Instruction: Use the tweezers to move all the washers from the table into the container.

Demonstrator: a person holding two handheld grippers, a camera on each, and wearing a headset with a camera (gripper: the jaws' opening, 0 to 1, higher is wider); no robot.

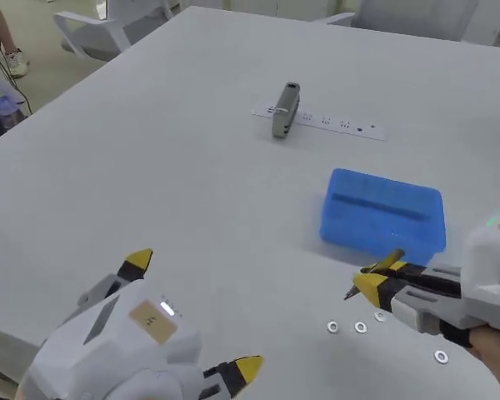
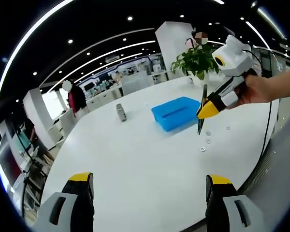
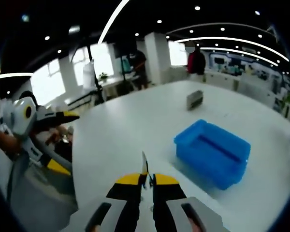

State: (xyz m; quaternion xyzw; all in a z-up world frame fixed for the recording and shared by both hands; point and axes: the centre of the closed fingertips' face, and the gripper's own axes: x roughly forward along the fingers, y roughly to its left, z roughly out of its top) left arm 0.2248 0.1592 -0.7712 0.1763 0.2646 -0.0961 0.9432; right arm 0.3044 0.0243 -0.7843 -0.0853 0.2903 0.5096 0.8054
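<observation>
On desk [image 1: 192, 183], washers [image 1: 361, 327] just beside right gripper [image 1: 371, 279] fingers clamped on tweezers [image 2: 202, 108], blue container [image 1: 383, 208] just beyond, left gripper [image 1: 192, 315] fingers wide apart.

A white power strip [image 1: 342, 124] is recorded lying flat, with a grey adapter [image 1: 287, 109] standing on its left end. A white chair [image 1: 108, 29] is noted at the far left. A potted plant [image 2: 195, 58] is observed in the background. A person [image 2: 77, 99] is seen standing at a distance, under rows of ceiling lights [image 2: 130, 18].
</observation>
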